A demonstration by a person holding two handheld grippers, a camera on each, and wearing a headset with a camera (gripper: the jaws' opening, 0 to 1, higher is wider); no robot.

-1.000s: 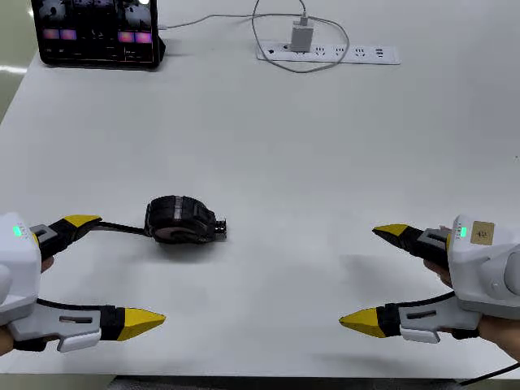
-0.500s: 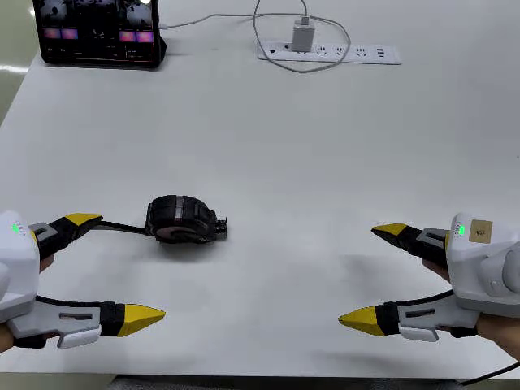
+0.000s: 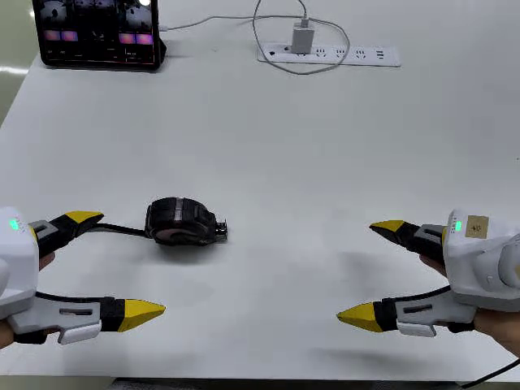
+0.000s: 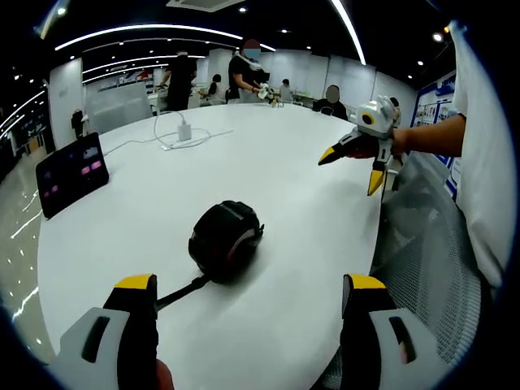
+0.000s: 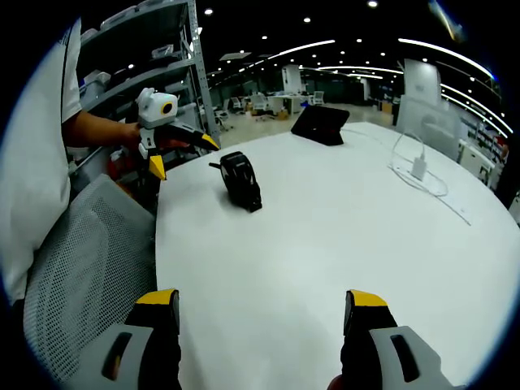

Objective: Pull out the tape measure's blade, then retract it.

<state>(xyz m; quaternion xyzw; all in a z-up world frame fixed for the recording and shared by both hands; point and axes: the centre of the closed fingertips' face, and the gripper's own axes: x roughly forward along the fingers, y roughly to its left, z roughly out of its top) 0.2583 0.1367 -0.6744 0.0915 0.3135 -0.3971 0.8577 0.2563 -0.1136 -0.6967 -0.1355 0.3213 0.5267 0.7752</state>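
A black tape measure lies on the white table, left of centre, with a black wrist strap trailing toward the left. My left gripper is open at the table's near left edge, its far yellow tip by the strap's end; the tape measure sits ahead between its jaws, untouched. My right gripper is open at the near right, well clear of the tape measure. The blade is retracted inside the case.
A tablet stands at the far left corner. A white power strip with a charger and looped cable lies at the far centre. A mesh chair sits beside the near table edge.
The right gripper has drifted very slightly left. The tape measure and left gripper have stayed put.
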